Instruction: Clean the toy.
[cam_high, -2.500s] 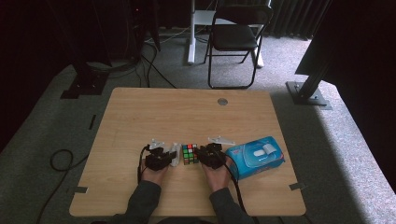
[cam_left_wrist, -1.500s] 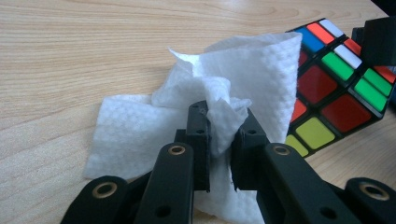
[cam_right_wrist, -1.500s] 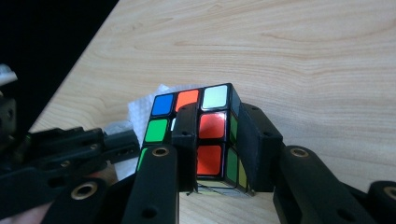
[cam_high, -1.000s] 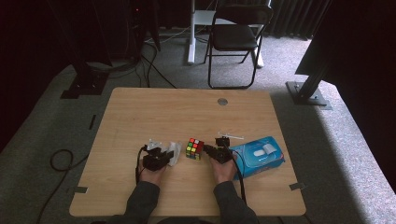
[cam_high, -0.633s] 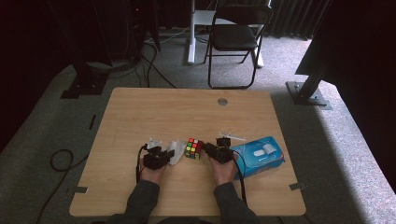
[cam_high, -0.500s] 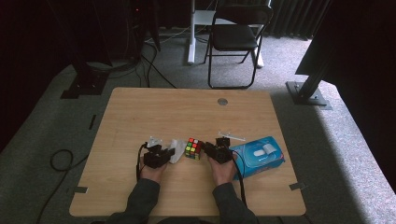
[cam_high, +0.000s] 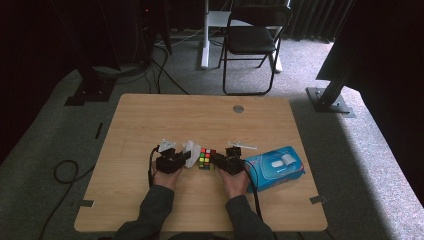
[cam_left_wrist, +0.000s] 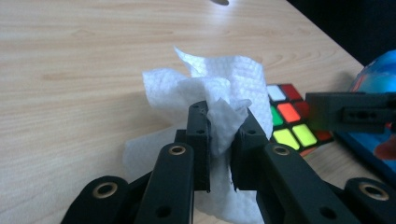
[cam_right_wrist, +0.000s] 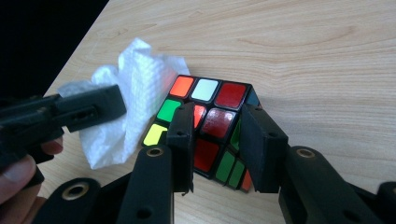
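A crumpled white wipe (cam_high: 191, 149) (cam_left_wrist: 219, 88) is pinched in my left gripper (cam_high: 186, 157) (cam_left_wrist: 220, 126), which is shut on it and holds it just left of the cube. The Rubik's cube (cam_high: 206, 158) (cam_right_wrist: 210, 121) sits at the table's near middle, between the two hands. My right gripper (cam_high: 216, 159) (cam_right_wrist: 217, 126) reaches it from the right. Its jaws have just been opening and stand on either side of a cube edge, not visibly pressing on it. The wipe (cam_right_wrist: 126, 79) touches the cube's left side.
A blue pack of wipes (cam_high: 275, 167) lies close to the right of my right hand. The wooden table (cam_high: 175, 115) has a round grommet (cam_high: 238, 108) at its far edge. A black chair (cam_high: 252, 37) stands on the floor beyond.
My left gripper has moved slightly up and toward the cube with the wipe. The right hand and the cube have stayed about where they were.
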